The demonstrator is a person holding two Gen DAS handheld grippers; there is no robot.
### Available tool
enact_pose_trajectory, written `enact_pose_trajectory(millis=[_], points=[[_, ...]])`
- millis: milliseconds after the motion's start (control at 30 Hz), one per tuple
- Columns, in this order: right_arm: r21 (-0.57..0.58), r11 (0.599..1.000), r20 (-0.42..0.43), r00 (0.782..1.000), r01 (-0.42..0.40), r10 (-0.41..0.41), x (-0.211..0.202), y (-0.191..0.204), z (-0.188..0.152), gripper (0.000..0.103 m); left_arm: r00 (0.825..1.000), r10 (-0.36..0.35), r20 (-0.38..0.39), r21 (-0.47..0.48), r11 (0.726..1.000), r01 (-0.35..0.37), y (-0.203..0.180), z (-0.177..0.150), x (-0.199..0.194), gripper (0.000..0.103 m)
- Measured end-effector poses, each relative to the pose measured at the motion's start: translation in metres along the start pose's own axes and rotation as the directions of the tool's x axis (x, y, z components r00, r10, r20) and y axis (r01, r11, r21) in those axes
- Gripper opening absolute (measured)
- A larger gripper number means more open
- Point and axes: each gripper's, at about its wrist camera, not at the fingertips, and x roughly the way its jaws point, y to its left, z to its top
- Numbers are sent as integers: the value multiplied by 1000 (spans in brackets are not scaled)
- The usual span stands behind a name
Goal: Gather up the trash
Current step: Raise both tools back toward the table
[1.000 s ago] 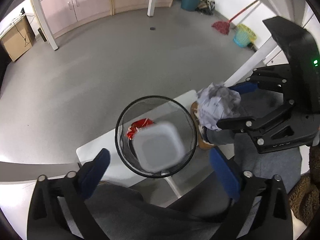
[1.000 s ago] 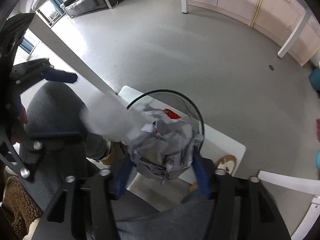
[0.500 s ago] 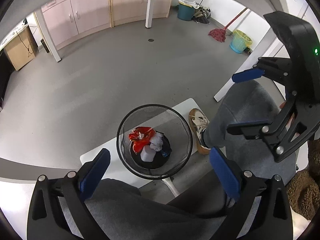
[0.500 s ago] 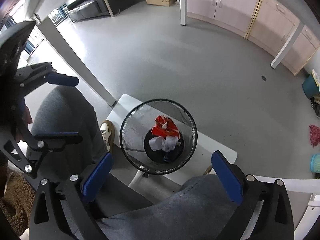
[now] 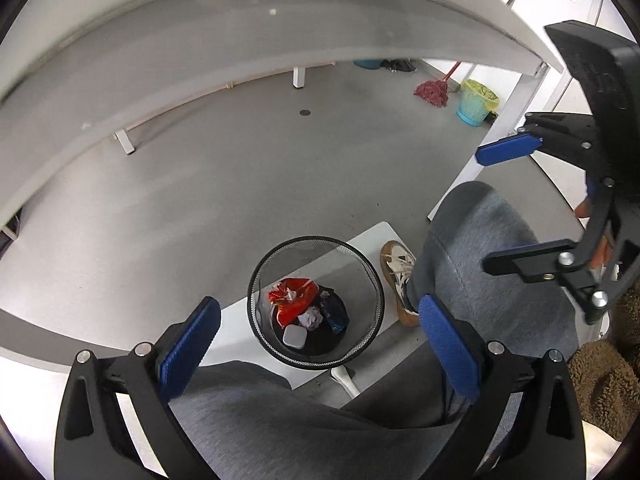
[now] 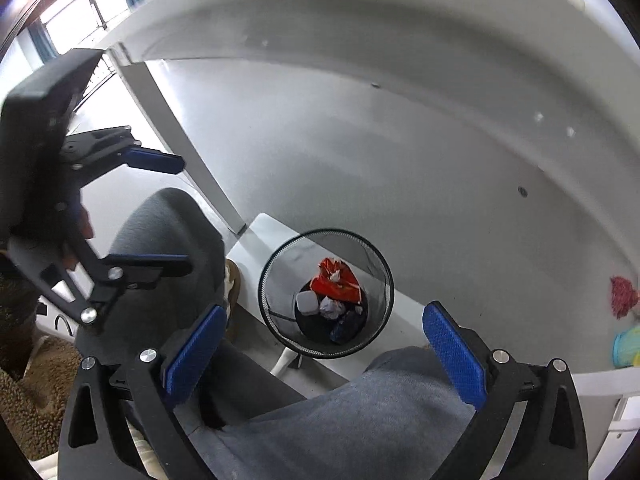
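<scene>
Left wrist view first, and we have the left gripper (image 5: 316, 344) spread wide with nothing between its blue pads (image 5: 188, 346), looking straight down over the black mesh wastebasket (image 5: 256, 312). In the bottom of that basket we can pick out a red wrapper (image 5: 292, 298), a crumpled ball of paper (image 5: 311, 317), a small white container (image 5: 295, 336) and a dark blue wrapper (image 5: 336, 318); there is print on the red one, but it is too small for us to read, and no label or brand comes through anywhere. The basket stands on a white panel (image 5: 236, 328) lying on the grey floor (image 5: 224, 184), just beside a beige shoe (image 5: 396, 280) and grey trouser legs (image 5: 480, 248). Over on the right wrist view, the right gripper (image 6: 322, 354) is likewise wide apart and empty, with the same basket between its fingers (image 6: 454, 360) far below. Overhead, a white table edge (image 5: 240, 36) arcs across the top of both views, close above the grippers, with a table leg (image 6: 188, 152) slanting down near the knee. Beyond the basket the floor runs open to a red mop (image 5: 432, 92) and a teal bin (image 5: 476, 102) by the far wall.
</scene>
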Motion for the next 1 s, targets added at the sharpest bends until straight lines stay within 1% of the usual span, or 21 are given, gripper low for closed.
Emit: enact_pose_trajectory(millis=[67, 233, 367, 567, 633, 733, 800, 900, 1000], points=[[-4, 1000, 32, 999, 21, -21, -16, 4, 2, 100, 1000, 9, 22, -6, 1000, -8, 2, -1, -10, 99], [-32, 999, 110, 993, 34, -30, -54, 17, 3, 99, 994, 35, 106, -47, 998, -30, 16, -5, -48, 99], [-61, 998, 167, 986, 29, -19, -77, 27, 2, 100, 987, 51, 156, -66, 997, -41, 24, -6, -73, 99], [-70, 997, 216, 976, 17, -2, -94, 33, 2, 99, 980, 56, 193, -84, 996, -40, 35, -10, -94, 99], [-72, 997, 244, 970, 11, 7, -106, 35, 3, 99, 976, 57, 210, -81, 996, -41, 33, -11, -103, 99], [-75, 997, 288, 957, -27, 48, -118, 34, 2, 99, 971, 57, 233, -76, 996, -41, 30, -9, -113, 99], [-67, 997, 301, 952, -26, 45, -121, 33, 3, 99, 967, 54, 247, -74, 997, -37, 30, -6, -118, 99], [-43, 998, 315, 947, -52, 63, -128, 24, 6, 99, 962, 58, 267, -77, 996, -38, 31, -2, -128, 99], [-19, 999, 317, 947, -45, 49, -135, 14, 14, 99, 952, 61, 301, -79, 996, -39, 31, 4, -140, 99]])
